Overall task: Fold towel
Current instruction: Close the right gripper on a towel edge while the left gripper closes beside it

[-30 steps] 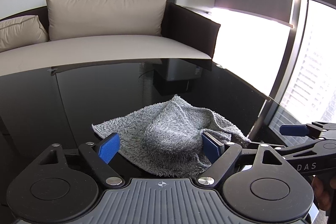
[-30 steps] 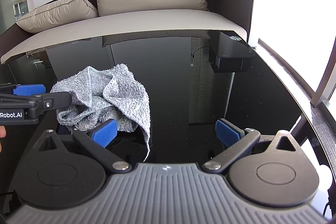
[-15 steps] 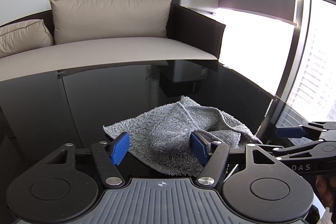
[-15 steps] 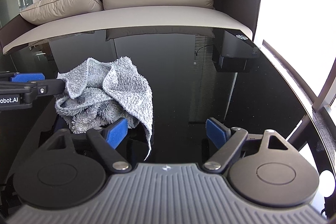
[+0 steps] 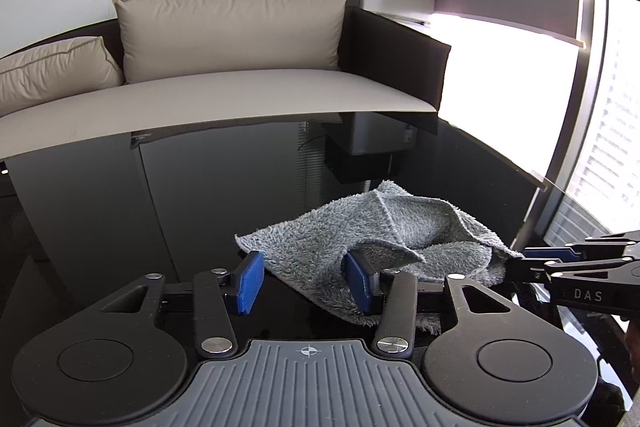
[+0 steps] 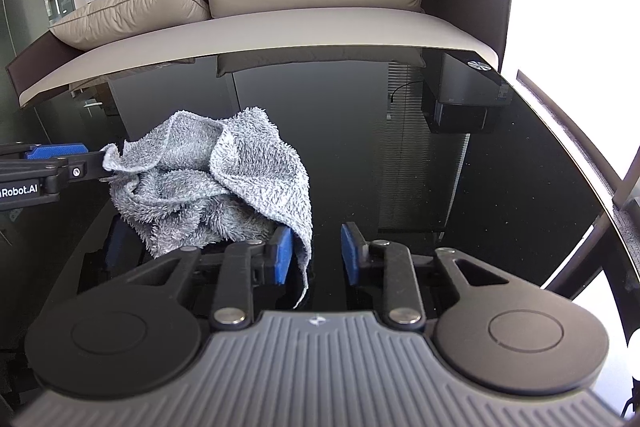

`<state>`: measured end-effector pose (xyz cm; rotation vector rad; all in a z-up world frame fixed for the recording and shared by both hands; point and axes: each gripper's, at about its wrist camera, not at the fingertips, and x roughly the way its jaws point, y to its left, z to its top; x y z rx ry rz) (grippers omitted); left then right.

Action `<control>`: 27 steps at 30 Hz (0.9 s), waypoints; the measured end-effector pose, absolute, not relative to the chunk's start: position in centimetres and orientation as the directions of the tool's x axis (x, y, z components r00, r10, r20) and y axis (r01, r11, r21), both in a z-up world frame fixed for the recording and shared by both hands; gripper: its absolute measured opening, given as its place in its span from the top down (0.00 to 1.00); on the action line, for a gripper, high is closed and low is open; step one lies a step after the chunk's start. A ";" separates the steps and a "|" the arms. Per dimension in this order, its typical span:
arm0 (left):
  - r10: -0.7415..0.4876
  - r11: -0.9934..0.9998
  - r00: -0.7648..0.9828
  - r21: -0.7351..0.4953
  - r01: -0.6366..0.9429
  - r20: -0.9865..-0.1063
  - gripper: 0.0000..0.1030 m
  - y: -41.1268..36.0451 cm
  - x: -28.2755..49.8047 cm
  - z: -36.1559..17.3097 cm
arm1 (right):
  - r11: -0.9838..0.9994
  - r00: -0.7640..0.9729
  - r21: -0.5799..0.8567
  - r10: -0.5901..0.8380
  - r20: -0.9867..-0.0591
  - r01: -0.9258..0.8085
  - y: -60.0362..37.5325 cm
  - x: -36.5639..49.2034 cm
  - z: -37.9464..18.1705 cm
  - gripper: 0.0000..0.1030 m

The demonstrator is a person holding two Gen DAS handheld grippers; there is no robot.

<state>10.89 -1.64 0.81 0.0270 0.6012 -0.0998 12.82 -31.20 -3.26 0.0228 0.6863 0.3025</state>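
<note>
Both tongs stand with their blue pads apart, clamped on nothing. The left gripper (image 5: 300,281) straddles the near-left edge of the grey towel (image 5: 368,243): one pad sits clear of the cloth over bare glass, the other lies against a turned-up flap. The right gripper (image 6: 312,253) has a hanging corner of the towel (image 6: 224,179) between its pads, just beside the left-hand pad, with a clear gap to the other.

The towel lies rumpled in a loose heap on the black glass table (image 6: 460,187), not flat and not in any tidy fold. As a judgement, each hand seems to be seeking a corner so the cloth can be drawn out. To do that well, each pair of pads should close on a single layer at a true corner — not on a bunched ridge — and bite deep enough that the fluffy pile does not slip. Then both should lift and part evenly, so the heap opens instead of twisting.

The right wrist view shows the dangling corner and the deep creases in the heap's middle, which the left wrist view hides behind the towel's raised back. The left wrist view shows the flat left edge resting on the glass and the other tool's tip at the far right of the cloth — whether touching it, I cannot tell.
</note>
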 end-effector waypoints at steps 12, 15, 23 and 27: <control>-0.048 0.997 0.815 0.016 0.071 -0.577 0.55 -0.8 10.5 0.9 | 0.954 0.744 0.126 0.292 -0.600 -0.273 -31.2 12.8 -2.7 0.88; -0.053 0.994 0.817 0.049 0.099 -0.574 0.52 -1.4 10.3 0.8 | 0.953 0.741 0.124 0.292 -0.604 -0.275 -31.1 12.8 -2.7 0.88; -0.094 0.944 0.836 0.218 0.247 -0.541 0.52 -4.3 9.0 0.4 | 0.955 0.740 0.131 0.291 -0.606 -0.267 -31.3 12.7 -2.8 0.88; -0.132 0.930 0.839 0.226 0.289 -0.528 0.53 -5.0 8.6 0.2 | 0.953 0.739 0.136 0.295 -0.606 -0.269 -31.4 12.7 -2.8 0.88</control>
